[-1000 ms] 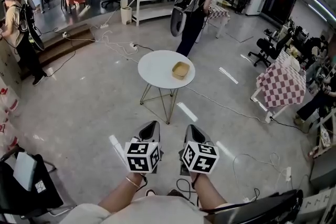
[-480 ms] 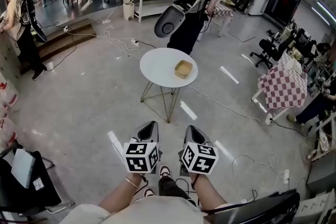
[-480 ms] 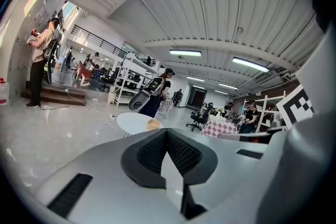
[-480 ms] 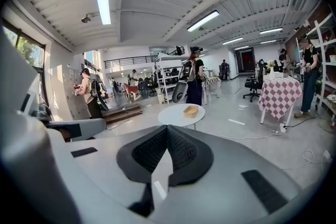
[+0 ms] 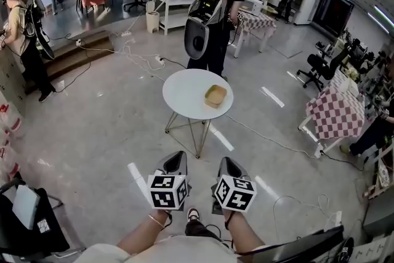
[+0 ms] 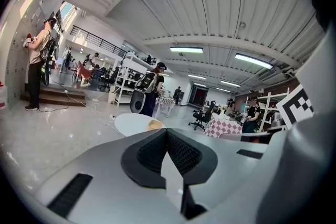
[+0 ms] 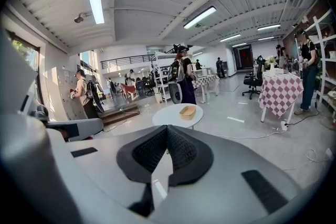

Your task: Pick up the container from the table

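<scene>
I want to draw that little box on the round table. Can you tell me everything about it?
The container is a small, shallow tray, tan like light wood or bamboo, roughly rectangular with rounded corners and a low rim. Its top is open and it looks empty. It sits upright and flat on the round white table, toward the right edge as the head view shows it. Only the tabletop touches it.

Legible text: none. Cubes (image 5: 167,191) on left gripper (image 5: 177,158) and right gripper (image 5: 226,163): square markers only. Red marks (image 5: 4,109) at left edge: possibly print, unreadable.
</scene>
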Motion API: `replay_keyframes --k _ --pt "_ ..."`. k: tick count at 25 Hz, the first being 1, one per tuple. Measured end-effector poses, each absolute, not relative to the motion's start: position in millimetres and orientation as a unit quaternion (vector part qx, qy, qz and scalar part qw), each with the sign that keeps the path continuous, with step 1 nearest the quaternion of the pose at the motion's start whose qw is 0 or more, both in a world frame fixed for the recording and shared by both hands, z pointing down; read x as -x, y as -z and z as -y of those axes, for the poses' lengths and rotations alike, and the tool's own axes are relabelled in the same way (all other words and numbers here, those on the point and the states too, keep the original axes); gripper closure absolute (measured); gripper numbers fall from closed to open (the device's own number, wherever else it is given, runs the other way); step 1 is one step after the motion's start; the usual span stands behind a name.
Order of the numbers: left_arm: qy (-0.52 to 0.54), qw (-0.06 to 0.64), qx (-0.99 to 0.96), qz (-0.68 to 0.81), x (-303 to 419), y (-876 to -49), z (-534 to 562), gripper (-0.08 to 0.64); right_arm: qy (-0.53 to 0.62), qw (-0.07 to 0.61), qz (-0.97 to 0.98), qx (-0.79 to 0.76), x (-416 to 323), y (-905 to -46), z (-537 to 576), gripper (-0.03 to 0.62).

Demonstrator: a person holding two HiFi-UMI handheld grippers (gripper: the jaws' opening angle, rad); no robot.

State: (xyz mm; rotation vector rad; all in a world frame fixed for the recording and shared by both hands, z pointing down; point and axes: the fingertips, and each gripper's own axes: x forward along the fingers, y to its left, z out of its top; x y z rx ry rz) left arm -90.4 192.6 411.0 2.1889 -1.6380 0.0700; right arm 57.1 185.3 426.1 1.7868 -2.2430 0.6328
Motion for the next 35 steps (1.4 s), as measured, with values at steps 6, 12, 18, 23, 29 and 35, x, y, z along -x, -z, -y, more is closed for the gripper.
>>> replay_keyframes --k 6,12,18,23,29,35 --pt "-0.027 0.199 -0.778 0.595 87.9 -411.6 -149.8 0.545 -0.216 0.094 0.764 -0.601 -60.2 -424.3 -140.5 0.568" --pt "-0.029 0.202 -0.772 0.602 83.0 -413.0 -110.6 0.545 -0.217 0.09 0.767 -0.597 -67.5 -422.4 -100.6 0.568" --pt "-0.034 0.204 -0.769 0.605 69.8 -416.0 -79.3 0.545 -0.219 0.092 0.768 -0.595 -83.2 -423.4 -67.1 0.568" --pt "-0.036 0.203 -0.764 0.611 65.5 -417.3 -57.2 0.545 -0.22 0.093 0.771 -0.591 -89.4 -426.3 -42.9 0.568" --pt "-0.052 0.198 -0.765 0.611 52.8 -417.2 -38.2 0.546 -0.227 0.087 0.774 -0.585 -98.6 -427.1 -18.7 0.568" --pt "-0.054 0.192 -0.758 0.621 48.3 -416.1 -22.2 0.545 -0.229 0.086 0.781 -0.574 -104.3 -428.8 0.4 0.568"
